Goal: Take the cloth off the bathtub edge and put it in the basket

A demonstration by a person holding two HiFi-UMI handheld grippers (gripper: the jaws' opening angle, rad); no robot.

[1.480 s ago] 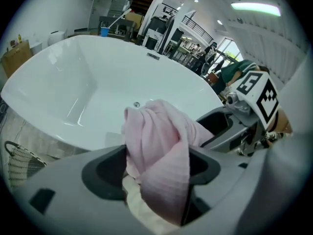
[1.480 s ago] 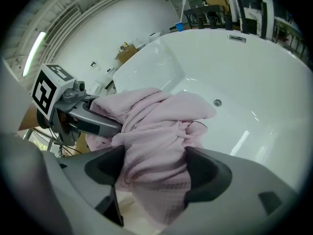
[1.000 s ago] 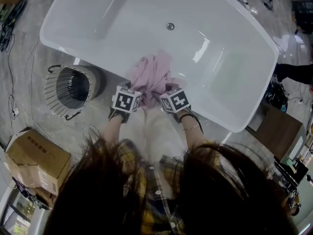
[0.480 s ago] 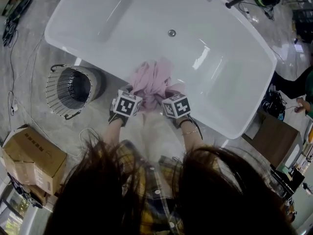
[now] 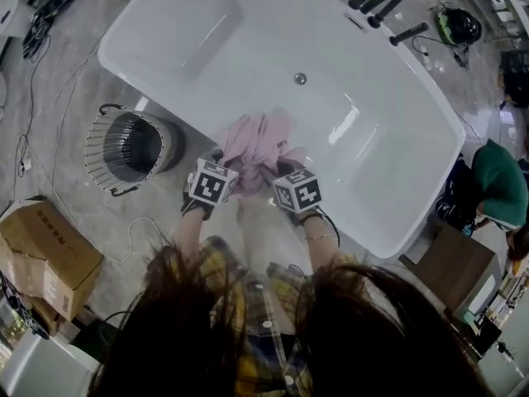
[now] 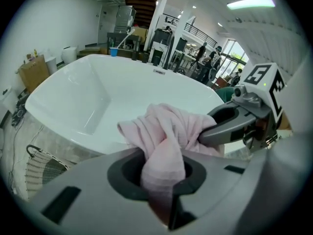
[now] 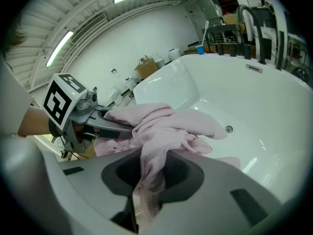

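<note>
A pink cloth is bunched over the near rim of the white bathtub. Both grippers have just been closing on it. My left gripper is shut on the cloth's left end, and pink folds fill the space between its jaws. My right gripper is shut on the right end, with cloth hanging through its jaws. Each gripper shows in the other's view: the right gripper and the left gripper face each other closely. The wire basket stands on the floor left of the tub, apart from both grippers.
A cardboard box lies on the floor at lower left. Cables trail at the far left. A black faucet sits on the tub's far rim. A person in green is at the right edge.
Both grippers closed on the pink cloth and rose a little, so the cloth is gathered tighter between them. The head view has shifted, so the tub and basket sit lower in frame.
</note>
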